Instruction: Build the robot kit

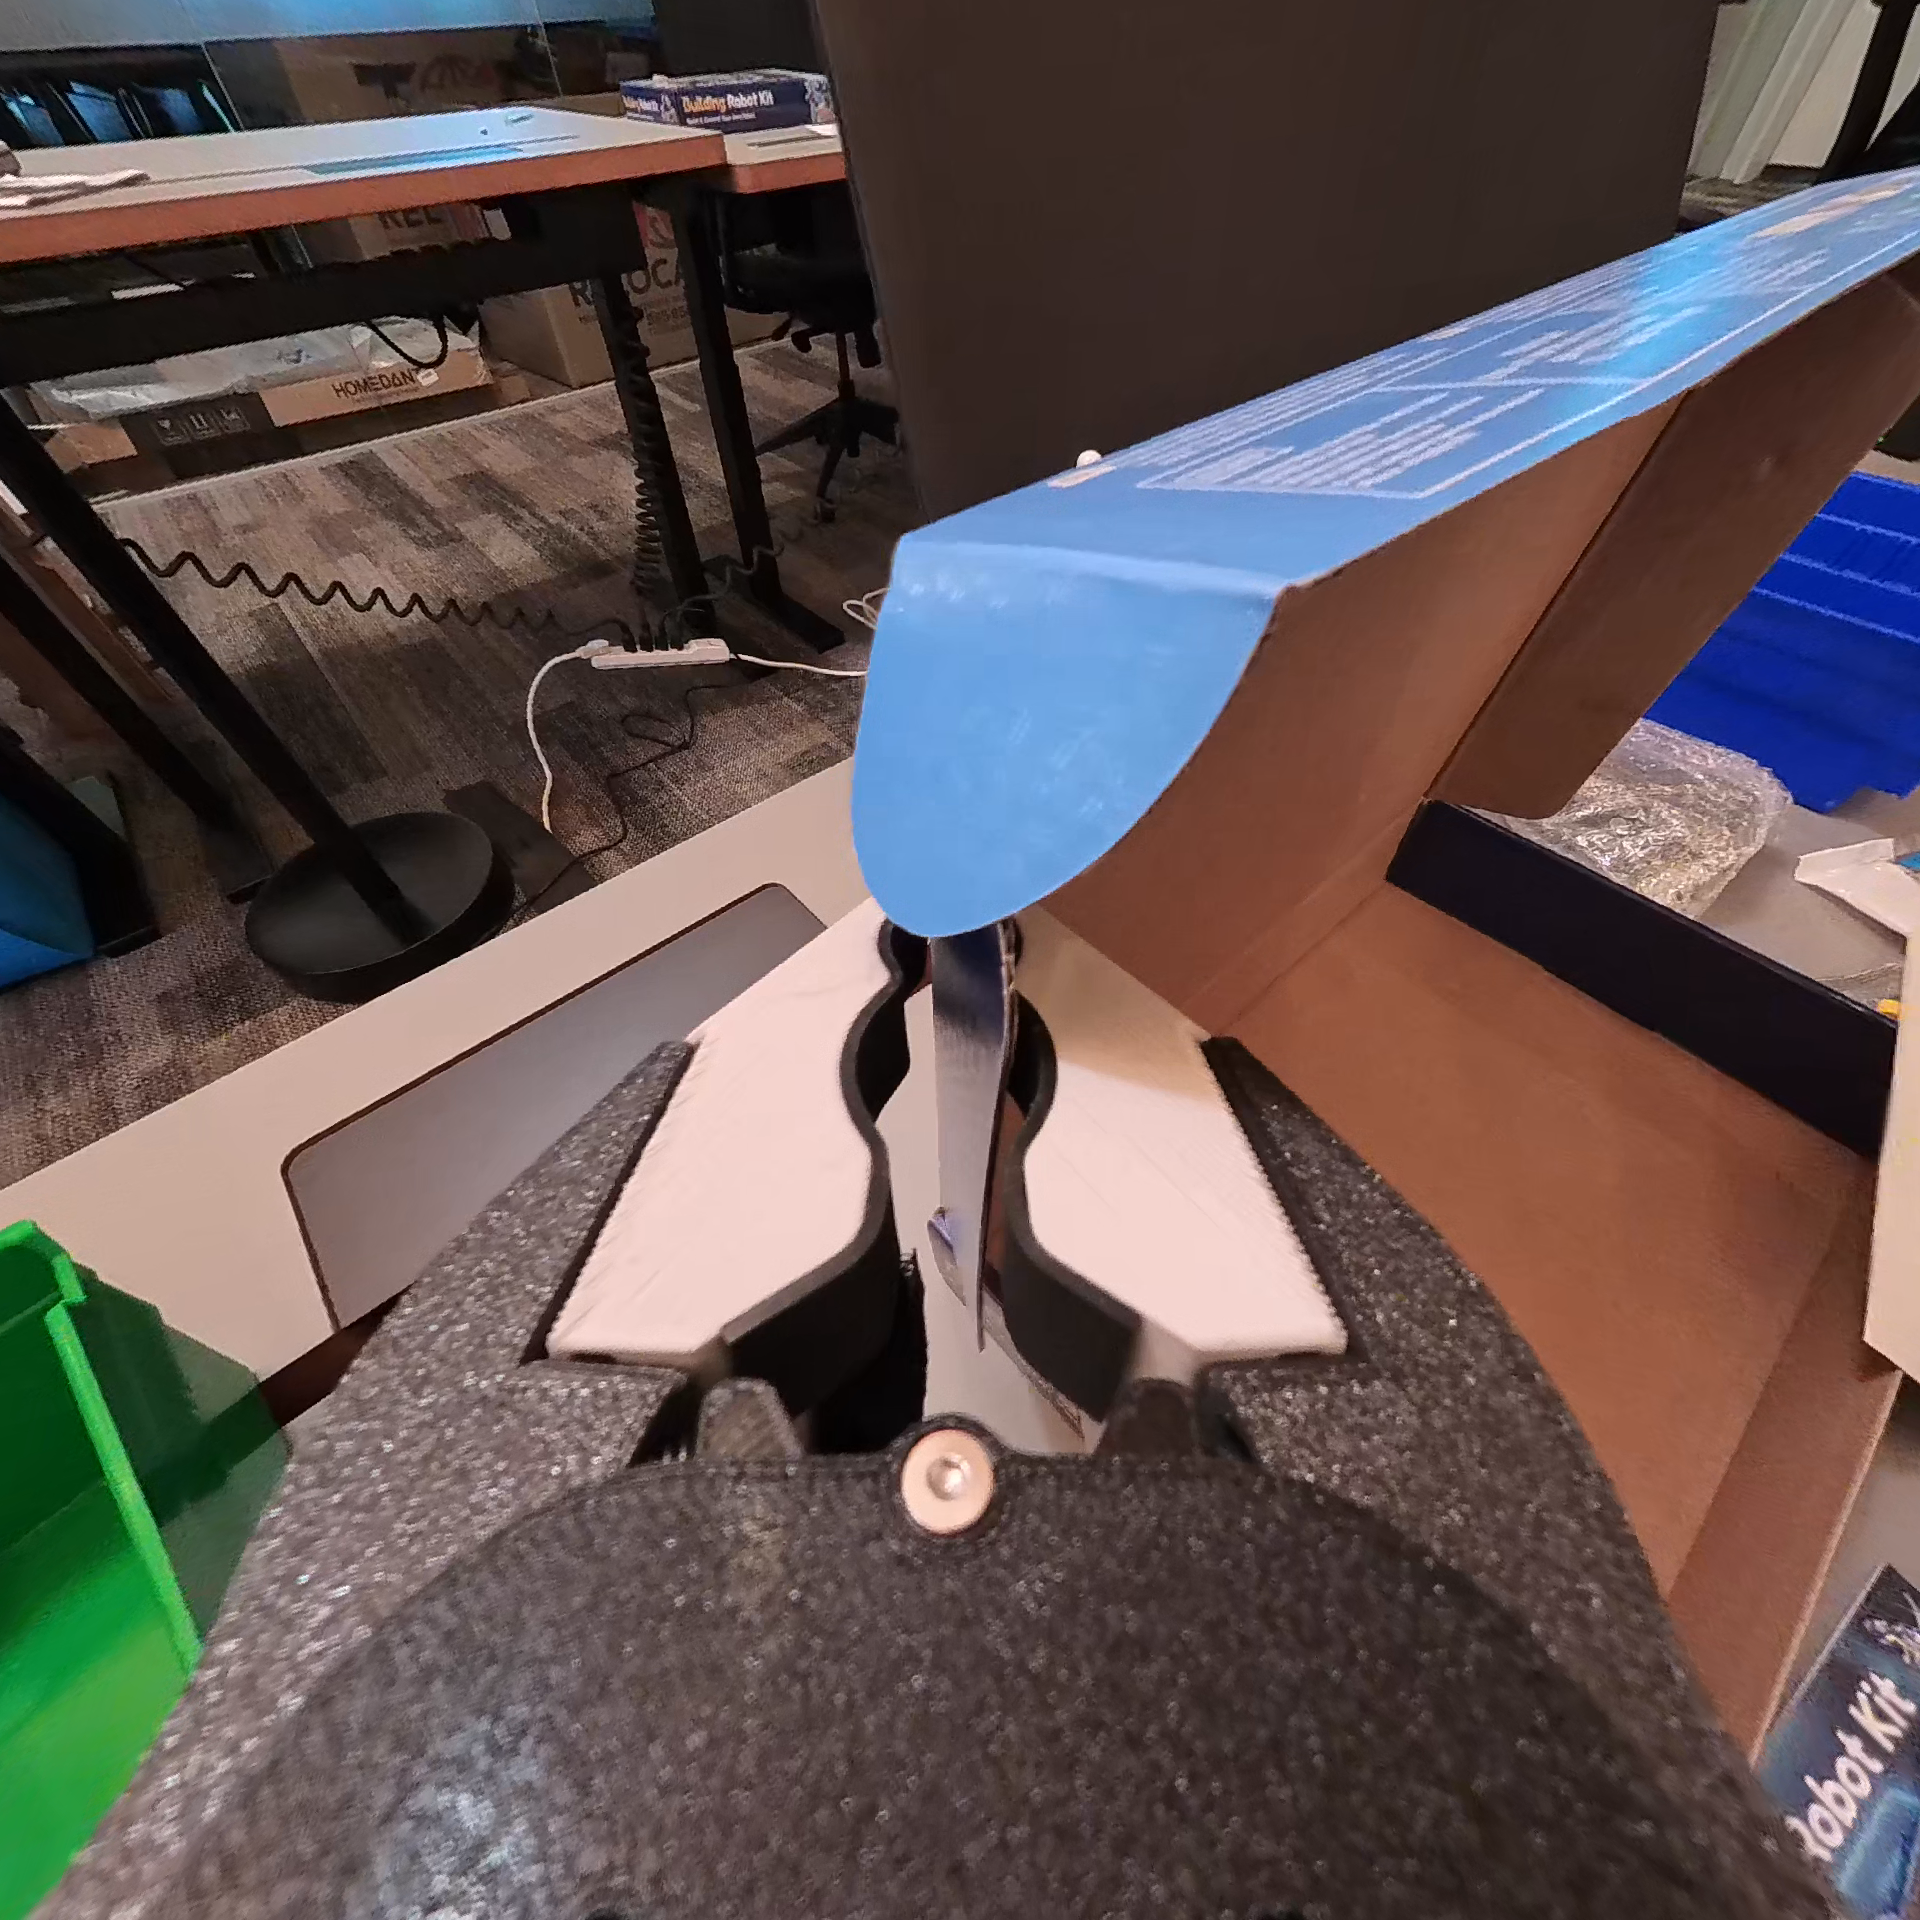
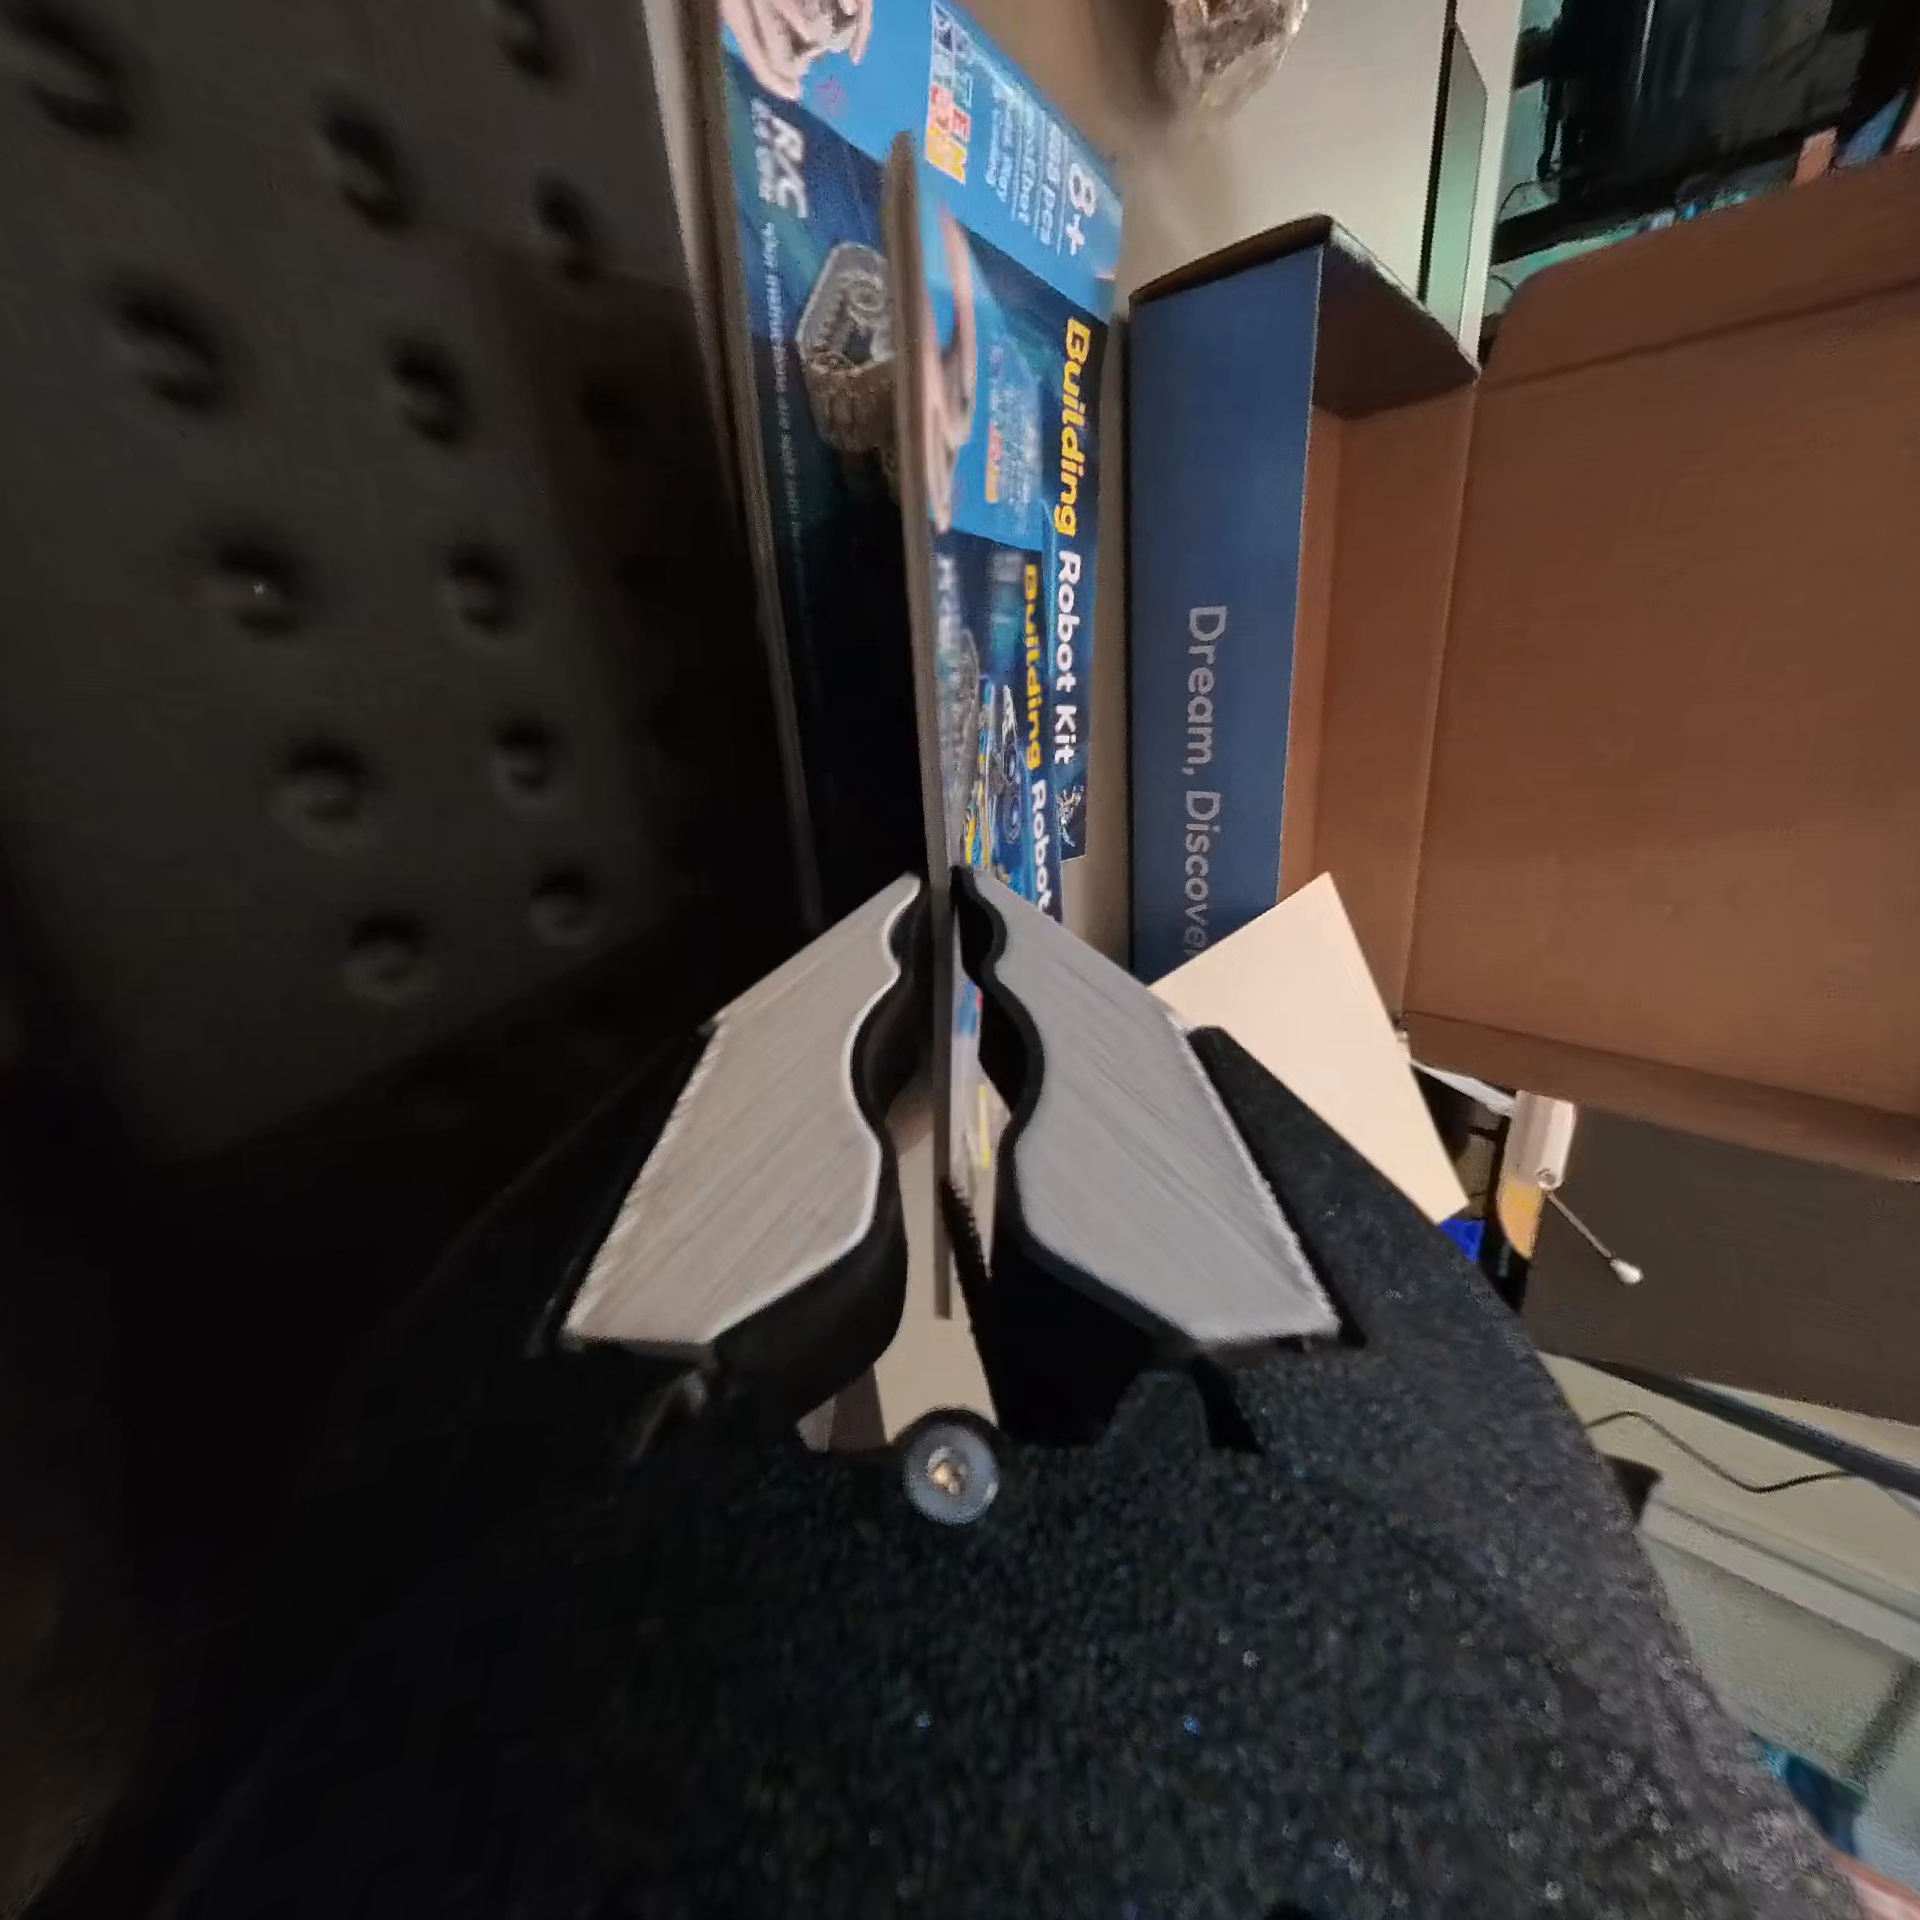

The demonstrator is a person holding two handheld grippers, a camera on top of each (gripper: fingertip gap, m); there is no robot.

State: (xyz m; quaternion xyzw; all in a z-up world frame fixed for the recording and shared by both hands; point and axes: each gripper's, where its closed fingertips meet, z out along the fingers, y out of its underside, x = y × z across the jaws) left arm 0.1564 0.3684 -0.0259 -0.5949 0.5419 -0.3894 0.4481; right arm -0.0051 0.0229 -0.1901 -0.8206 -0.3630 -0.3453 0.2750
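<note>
- Our left gripper (image 1: pixel 961 997) has two pale ribbed fingers (image 1: pixel 769 1143) with wavy black inner pads.
- Its body is speckled black, with one silver screw (image 1: pixel 945 1484) in the middle.
- Our right gripper (image 2: pixel 940 914) is built alike, with its own screw (image 2: pixel 948 1477).

Two claws (image 1: pixel 961 956), one green bin (image 1: pixel 73 1538)

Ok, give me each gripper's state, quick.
Left gripper: shut on the blue box flap.
Right gripper: shut on a thin cardboard edge.
</note>
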